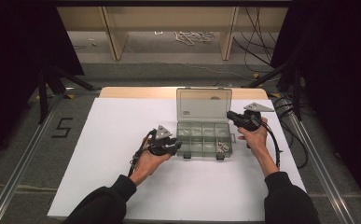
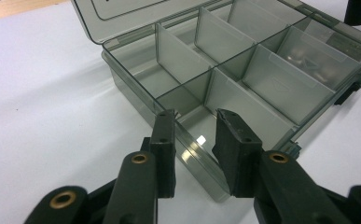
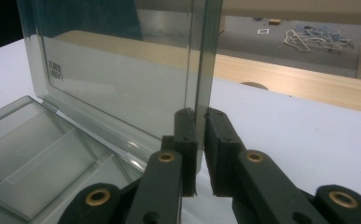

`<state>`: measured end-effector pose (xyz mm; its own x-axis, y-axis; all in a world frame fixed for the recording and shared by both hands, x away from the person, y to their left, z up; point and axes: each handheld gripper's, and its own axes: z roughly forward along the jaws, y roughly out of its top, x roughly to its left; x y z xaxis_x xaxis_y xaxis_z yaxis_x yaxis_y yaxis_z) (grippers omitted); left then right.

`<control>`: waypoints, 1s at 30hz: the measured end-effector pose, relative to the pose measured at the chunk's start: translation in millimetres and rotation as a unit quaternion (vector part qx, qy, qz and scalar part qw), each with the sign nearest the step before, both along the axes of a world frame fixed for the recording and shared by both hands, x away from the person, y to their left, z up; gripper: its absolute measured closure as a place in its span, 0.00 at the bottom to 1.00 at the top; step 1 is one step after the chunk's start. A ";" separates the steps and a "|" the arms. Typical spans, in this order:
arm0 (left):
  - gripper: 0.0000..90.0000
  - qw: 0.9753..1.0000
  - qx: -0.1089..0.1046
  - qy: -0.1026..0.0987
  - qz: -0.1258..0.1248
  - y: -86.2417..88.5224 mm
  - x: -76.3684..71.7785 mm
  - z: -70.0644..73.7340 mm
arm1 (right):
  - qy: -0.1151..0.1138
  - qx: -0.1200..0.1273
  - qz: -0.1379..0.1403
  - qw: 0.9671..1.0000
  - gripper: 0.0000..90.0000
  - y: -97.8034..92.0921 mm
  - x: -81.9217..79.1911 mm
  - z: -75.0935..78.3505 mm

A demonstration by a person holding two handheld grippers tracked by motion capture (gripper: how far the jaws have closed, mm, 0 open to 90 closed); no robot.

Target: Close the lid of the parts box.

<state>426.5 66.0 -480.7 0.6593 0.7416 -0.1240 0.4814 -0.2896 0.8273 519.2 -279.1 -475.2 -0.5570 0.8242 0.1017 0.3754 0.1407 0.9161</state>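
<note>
Box (image 1: 204, 139) long axis left-right, lid (image 3: 122, 84) upright; right tongs (image 3: 199, 122) pinching lid edge, left tongs (image 2: 194, 123) spread astride box wall.

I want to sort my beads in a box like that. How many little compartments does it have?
8, in two rows of four inside the box: four along the back by the upright lid, four along the front. The front right one holds small metal bits.

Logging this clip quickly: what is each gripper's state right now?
Left gripper: open, jaws astride the near wall of the smoky clear plastic compartment box.
Right gripper: shut on the box's upright clear lid.
</note>
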 end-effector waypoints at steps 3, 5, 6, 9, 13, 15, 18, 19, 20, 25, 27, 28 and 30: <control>0.75 1.000 -0.001 -0.006 0.004 0.4 0.3 -0.1 | 0.017 0.006 0.000 1.000 0.93 -0.3 -2.7 0.3; 0.74 1.000 0.003 -0.006 0.004 3.2 1.6 1.3 | -0.003 0.000 -0.001 1.000 0.93 -1.8 -1.4 -1.6; 0.73 1.000 0.003 -0.006 0.006 4.2 2.1 2.4 | 0.011 0.002 0.000 1.000 0.93 -1.5 -3.0 -1.3; 0.72 1.000 0.002 -0.011 0.010 7.1 3.5 5.3 | 0.003 0.000 -0.002 1.000 0.93 -1.7 -2.5 -2.1; 0.70 1.000 -0.010 -0.019 0.019 9.9 7.2 14.8 | 0.007 0.000 -0.004 1.000 0.93 -1.2 -3.4 -1.9; 0.69 0.999 -0.014 -0.026 0.017 11.1 9.9 21.6 | 0.015 -0.012 -0.006 1.000 0.93 -2.3 -4.9 -0.1; 0.68 0.999 -0.016 -0.037 0.020 11.0 14.0 34.5 | 0.005 -0.016 -0.003 1.000 0.93 -2.5 -3.7 -1.2; 0.67 0.999 -0.008 -0.042 0.018 11.8 16.0 39.6 | 0.000 0.001 -0.002 1.000 0.93 -0.1 -2.6 -3.3; 0.66 0.999 -0.010 -0.049 0.019 11.2 18.1 44.0 | -0.006 -0.002 -0.002 1.000 0.93 -0.7 -2.1 -3.3; 0.63 0.997 -0.014 -0.064 0.032 7.8 30.2 66.2 | -0.011 -0.004 0.001 1.000 0.93 -0.3 -1.3 -3.4; 0.63 0.997 -0.016 -0.067 0.034 6.6 35.7 74.7 | -0.003 -0.006 -0.002 1.000 0.93 -0.1 -2.4 -2.3; 0.63 0.997 -0.016 -0.071 0.035 5.6 38.3 78.9 | -0.004 -0.005 -0.001 1.000 0.93 -0.2 -2.2 -2.5; 0.62 0.996 -0.012 -0.079 0.036 4.0 43.7 86.4 | 0.004 -0.002 0.000 1.000 0.93 0.4 -3.2 -2.4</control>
<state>470.1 70.0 -394.3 0.6165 0.7863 -0.0417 0.3641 -0.2377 0.9005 516.0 -278.7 -477.6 -0.5562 0.8246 0.1032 0.3822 0.1436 0.9129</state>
